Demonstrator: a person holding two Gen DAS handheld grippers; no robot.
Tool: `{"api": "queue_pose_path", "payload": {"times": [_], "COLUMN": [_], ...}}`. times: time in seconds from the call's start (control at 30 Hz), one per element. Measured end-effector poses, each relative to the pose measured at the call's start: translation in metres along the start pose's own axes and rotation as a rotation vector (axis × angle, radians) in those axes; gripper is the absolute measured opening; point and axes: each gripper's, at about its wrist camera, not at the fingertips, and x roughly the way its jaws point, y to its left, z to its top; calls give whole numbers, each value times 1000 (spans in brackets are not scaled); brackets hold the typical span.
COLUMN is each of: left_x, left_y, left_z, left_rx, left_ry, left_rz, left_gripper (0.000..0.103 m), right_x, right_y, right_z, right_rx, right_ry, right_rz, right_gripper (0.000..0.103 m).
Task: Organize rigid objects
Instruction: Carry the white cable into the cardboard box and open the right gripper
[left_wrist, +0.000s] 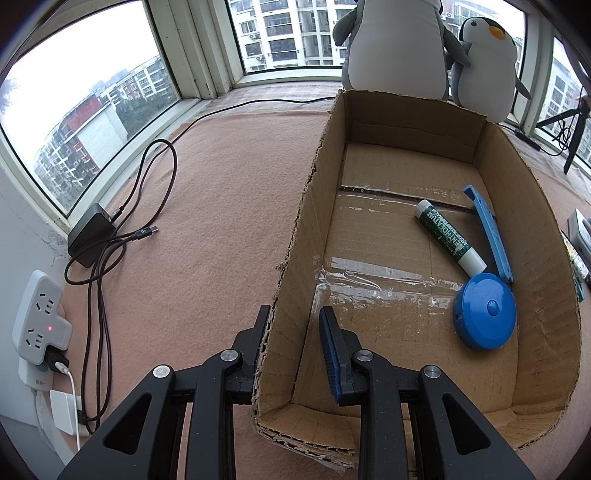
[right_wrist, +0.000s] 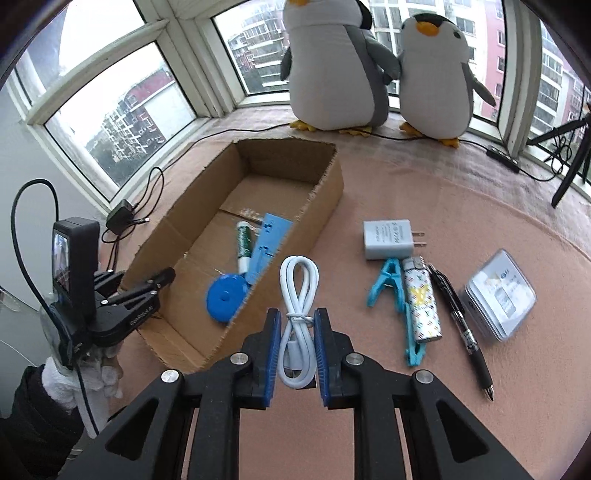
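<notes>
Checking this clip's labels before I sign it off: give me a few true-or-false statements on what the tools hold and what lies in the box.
1. The right tool grips a coiled white cable. True.
2. The left tool holds the pen. False: it clamps the box wall; the pen lies on the mat.
3. The blue tape measure is in the box. True.
4. The lighter is in the box. False: the lighter lies outside, beside the clothespin.
5. The lip balm lies in the box. True.
</notes>
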Motion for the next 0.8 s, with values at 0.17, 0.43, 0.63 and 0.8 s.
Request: {"api": "queue_pose_path", "payload": {"times": [0.17,0.43,0.63,0.8], "left_x": [0,0,0,0], "left_y": [0,0,0,0], "left_z": [0,0,0,0], "left_rx": [-1,-1,-2,-3], "left_ry": [-1,-1,-1,-1], "left_rz": [0,0,-1,-2], "left_gripper": [27,27,27,27], "right_x": [11,39,55,64], "right_y": [33,62,73,77], "right_z": [16,33,39,42], "right_rx": [-60,-98,-109,-115], "right_ry": [-10,10,30,40], "right_rz": [38,79,92,94], "right_gripper": [16,16,16,16]}}
